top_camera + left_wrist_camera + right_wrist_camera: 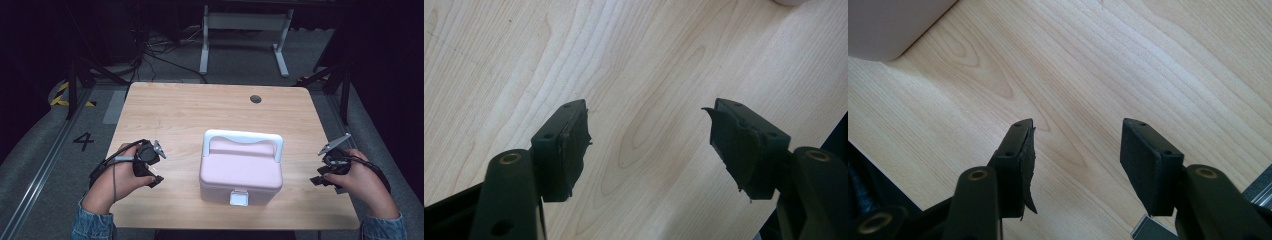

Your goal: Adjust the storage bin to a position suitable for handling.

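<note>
A pink lidded box (241,172) with a white handle (243,138) folded over its lid and a white front latch (239,198) sits at the middle front of the wooden table (190,110). My left gripper (156,167) rests to the box's left, held by a hand, and stands open (649,130) over bare wood. My right gripper (320,167) is at the box's right, near the table's right edge, also open (1075,145) with nothing between its jaws. A corner of the pink box (888,25) shows at the upper left of the right gripper view.
A round cable hole (255,98) lies at the table's far right. Beyond the table stands a white frame (245,30) on the grey floor, with cables (150,50) to its left. A floor marking "4" (83,140) is left of the table.
</note>
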Tool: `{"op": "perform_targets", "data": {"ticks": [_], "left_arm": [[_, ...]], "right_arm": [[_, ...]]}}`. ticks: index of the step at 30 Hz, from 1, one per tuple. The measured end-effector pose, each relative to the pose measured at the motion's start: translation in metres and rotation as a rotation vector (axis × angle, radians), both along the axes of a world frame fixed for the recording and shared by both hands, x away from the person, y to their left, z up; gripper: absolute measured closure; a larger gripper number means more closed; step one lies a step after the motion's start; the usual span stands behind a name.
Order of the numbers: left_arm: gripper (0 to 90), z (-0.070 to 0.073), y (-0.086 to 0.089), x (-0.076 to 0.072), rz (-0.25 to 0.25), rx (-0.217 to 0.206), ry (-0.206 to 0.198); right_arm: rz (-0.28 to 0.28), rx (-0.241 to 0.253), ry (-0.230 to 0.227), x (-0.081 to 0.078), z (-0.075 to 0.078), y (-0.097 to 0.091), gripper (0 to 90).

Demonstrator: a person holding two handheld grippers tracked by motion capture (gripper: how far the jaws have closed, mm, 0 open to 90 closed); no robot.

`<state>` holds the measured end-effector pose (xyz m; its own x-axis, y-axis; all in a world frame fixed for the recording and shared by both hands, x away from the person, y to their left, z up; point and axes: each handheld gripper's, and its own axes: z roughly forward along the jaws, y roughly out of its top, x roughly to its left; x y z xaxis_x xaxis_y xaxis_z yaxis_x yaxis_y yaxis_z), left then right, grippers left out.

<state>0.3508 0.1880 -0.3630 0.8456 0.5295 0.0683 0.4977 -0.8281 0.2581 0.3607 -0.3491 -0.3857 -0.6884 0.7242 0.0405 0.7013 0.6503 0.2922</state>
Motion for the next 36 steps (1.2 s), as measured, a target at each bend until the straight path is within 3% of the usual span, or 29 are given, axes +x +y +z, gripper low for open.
{"op": "perform_targets", "data": {"ticks": [5,8,10,13,18,21,24,26,28,32,36], "left_arm": [[33.1,0.003,-0.001,0.001,-0.010,-0.006,-0.017],[33.3,0.005,0.001,0.000,-0.011,-0.042,-0.043],[36.1,0.006,0.002,0.001,-0.021,-0.049,-0.043],[38.0,0.007,0.002,0.001,-0.021,-0.102,-0.042],[36.8,0.010,-0.003,0.001,-0.081,-0.137,-0.082],[38.5,0.012,-0.007,0.001,-0.091,-0.162,-0.073],[39.0,0.017,-0.013,0.003,-0.114,-0.187,-0.092],[37.9,0.022,-0.015,0.006,-0.058,-0.167,-0.051],[38.0,0.028,-0.017,0.010,-0.046,-0.152,-0.068],[40.7,0.034,-0.021,0.017,-0.060,-0.194,-0.052],[40.7,0.046,-0.030,0.027,-0.109,-0.202,-0.067]], "right_arm": [[-0.003,0.007,-0.006,0.000,0.000,0.000,47.8],[-0.006,0.011,-0.006,0.000,0.000,-0.001,47.6],[-0.007,0.008,-0.007,0.000,0.000,-0.001,47.4],[-0.009,0.008,-0.008,-0.001,0.000,-0.001,47.2],[-0.016,0.013,-0.008,-0.002,0.000,-0.003,46.7],[-0.017,0.022,-0.006,-0.003,0.001,-0.004,46.6],[-0.030,0.022,-0.014,-0.007,0.003,-0.007,46.8],[-0.032,0.022,-0.012,-0.008,0.003,-0.008,46.7],[-0.030,0.016,-0.009,-0.010,0.001,-0.008,46.7],[-0.030,0.020,-0.004,-0.011,0.000,-0.008,46.6],[-0.033,0.019,0.004,-0.013,-0.002,-0.009,46.6]]}}
